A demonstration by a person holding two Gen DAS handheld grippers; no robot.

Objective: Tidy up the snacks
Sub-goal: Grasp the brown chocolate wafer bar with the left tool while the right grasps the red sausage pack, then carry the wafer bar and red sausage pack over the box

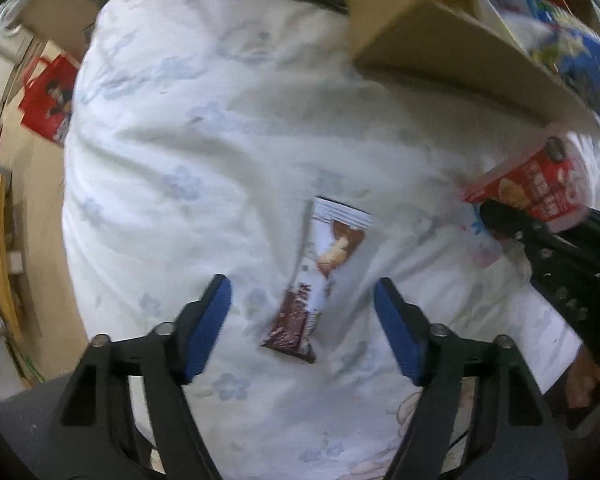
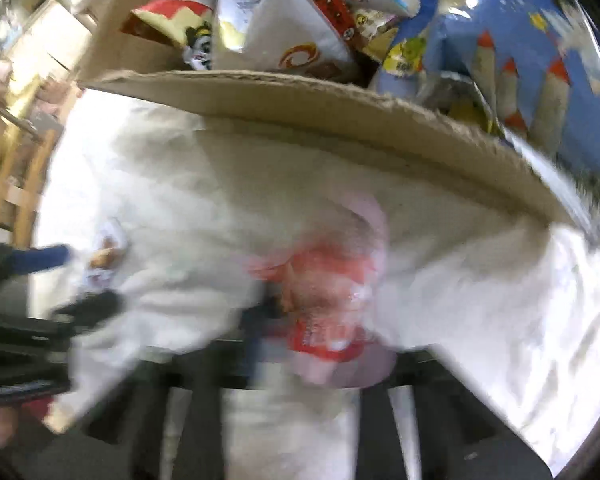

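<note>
Blue-padded fingers of my left gripper stand spread around a snack bar lying on the floral sheet, while my right gripper pinches a red snack packet near the cardboard box.

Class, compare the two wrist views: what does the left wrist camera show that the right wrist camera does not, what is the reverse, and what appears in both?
Only the left wrist view shows the left gripper clearly, jaws open over a brown and white snack bar, plus a red bag off the bedsheet.

Only the right wrist view looks into the cardboard box: a blue rocket-print bag and a white and red packet.

Both show the box, the white floral bedsheet and the red snack cup in the right gripper, heavily blurred in its own view.
</note>
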